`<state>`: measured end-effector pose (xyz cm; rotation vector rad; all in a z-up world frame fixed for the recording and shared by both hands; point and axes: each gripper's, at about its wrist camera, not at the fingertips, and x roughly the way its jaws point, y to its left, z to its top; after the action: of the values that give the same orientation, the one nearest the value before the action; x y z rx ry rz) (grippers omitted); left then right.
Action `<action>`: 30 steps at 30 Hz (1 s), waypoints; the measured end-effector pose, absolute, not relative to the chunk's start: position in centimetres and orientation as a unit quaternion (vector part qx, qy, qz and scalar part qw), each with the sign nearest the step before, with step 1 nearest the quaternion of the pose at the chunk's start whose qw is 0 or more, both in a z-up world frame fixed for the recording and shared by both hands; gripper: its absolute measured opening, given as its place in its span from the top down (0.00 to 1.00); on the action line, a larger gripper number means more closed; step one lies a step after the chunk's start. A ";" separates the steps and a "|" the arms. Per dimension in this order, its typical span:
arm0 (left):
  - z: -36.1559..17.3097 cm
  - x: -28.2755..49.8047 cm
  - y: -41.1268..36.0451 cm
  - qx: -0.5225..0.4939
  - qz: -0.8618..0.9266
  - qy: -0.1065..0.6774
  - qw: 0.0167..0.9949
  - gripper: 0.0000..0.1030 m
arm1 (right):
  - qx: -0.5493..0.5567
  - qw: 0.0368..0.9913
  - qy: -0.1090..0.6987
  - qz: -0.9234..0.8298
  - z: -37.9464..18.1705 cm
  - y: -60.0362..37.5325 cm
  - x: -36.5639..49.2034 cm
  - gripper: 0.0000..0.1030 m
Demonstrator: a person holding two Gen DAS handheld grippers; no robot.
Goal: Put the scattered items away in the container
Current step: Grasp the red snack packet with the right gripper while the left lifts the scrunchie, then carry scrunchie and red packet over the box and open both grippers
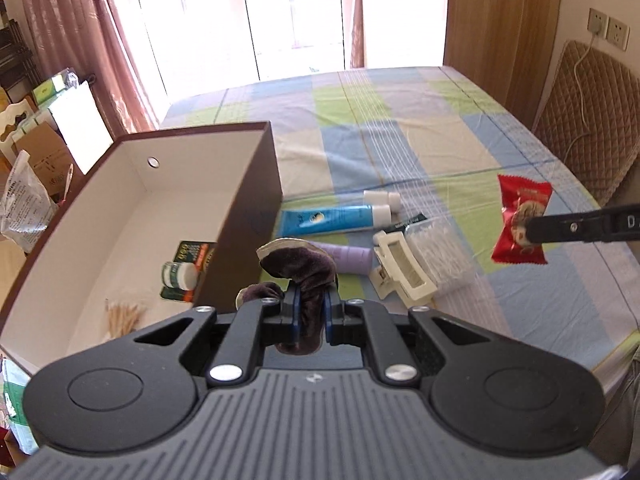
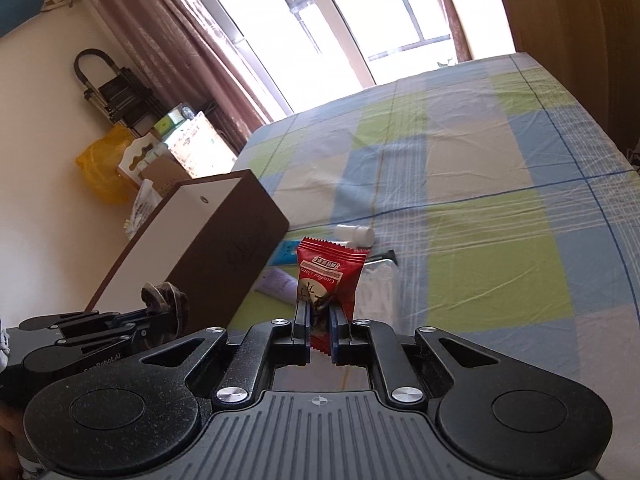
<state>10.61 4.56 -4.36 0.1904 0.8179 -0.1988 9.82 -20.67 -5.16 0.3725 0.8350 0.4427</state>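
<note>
My left gripper (image 1: pixel 311 304) is shut on a dark purple velvet scrunchie (image 1: pixel 304 268), held just in front of the near right wall of a brown box (image 1: pixel 248 200) with a white inside. In the box lie a small green-and-white jar (image 1: pixel 181 276) on a green card and a bundle of wooden sticks (image 1: pixel 122 316). My right gripper (image 2: pixel 320 316) is shut on a red snack packet (image 2: pixel 328 276); the packet (image 1: pixel 520 220) hangs above the bed at the right. On the bedsheet lie a blue tube (image 1: pixel 332 219), a lilac tube (image 1: pixel 352 258), a cream hair claw (image 1: pixel 402 272) and a clear bag of cotton swabs (image 1: pixel 444 256).
A checked blue, green and beige bedsheet (image 1: pixel 400 128) covers the bed. Cartons and bags (image 1: pixel 36 152) stand on the floor left of the box. A quilted chair (image 1: pixel 592 120) and a wooden wardrobe stand at the right. A second small white-capped tube (image 1: pixel 382 198) lies behind the blue one.
</note>
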 end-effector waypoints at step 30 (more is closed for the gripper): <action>-0.1 9.6 16.7 0.095 -0.003 0.373 0.923 0.92 | 0.097 0.820 0.374 0.423 -0.5 -3.4 14.2 0.89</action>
<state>9.63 16.74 -0.10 0.1943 0.7665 -0.0069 14.19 -3.36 -0.48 0.2066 0.7958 0.9007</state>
